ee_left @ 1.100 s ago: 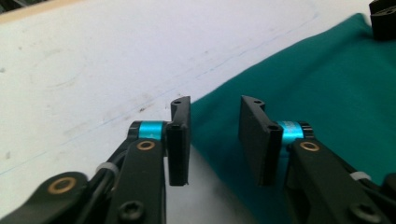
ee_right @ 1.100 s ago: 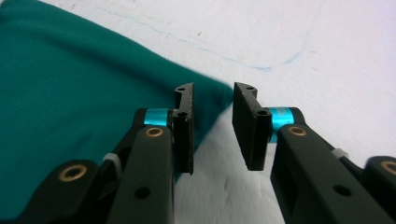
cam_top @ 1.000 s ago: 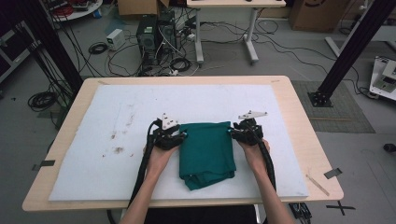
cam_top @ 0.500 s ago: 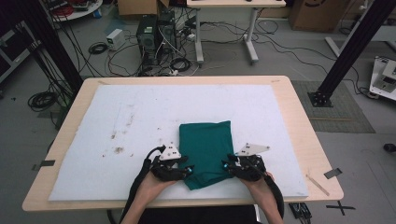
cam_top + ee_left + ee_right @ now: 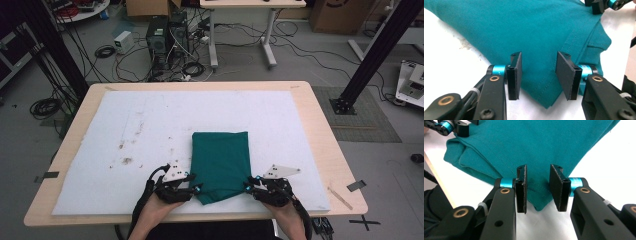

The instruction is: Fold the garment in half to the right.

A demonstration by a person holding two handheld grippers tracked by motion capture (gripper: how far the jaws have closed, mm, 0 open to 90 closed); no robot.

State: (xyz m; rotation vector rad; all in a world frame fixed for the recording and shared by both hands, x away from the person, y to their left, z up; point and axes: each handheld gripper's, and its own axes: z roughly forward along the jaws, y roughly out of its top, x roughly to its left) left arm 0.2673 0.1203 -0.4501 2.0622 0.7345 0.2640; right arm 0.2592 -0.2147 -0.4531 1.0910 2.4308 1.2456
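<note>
both grippers, left (image 5: 196,188) and right (image 5: 248,185), poise spread, the right narrowing, around our folded teal cotton garment's (image 5: 220,162) six o'clock corners; we risk pinching one layer, unfolding it.

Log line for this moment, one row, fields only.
item: folded teal cloth on white mat | left gripper: open at near left corner | right gripper: open, just closing, at near right corner | held: nothing

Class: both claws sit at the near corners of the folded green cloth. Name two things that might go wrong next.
1. The left claw and right claw stand open over stacked layers of the green cloth, so either may pinch only the top layer.
2. The near edge lies uneven, with an extra flap showing; lifting could undo the fold.
</note>
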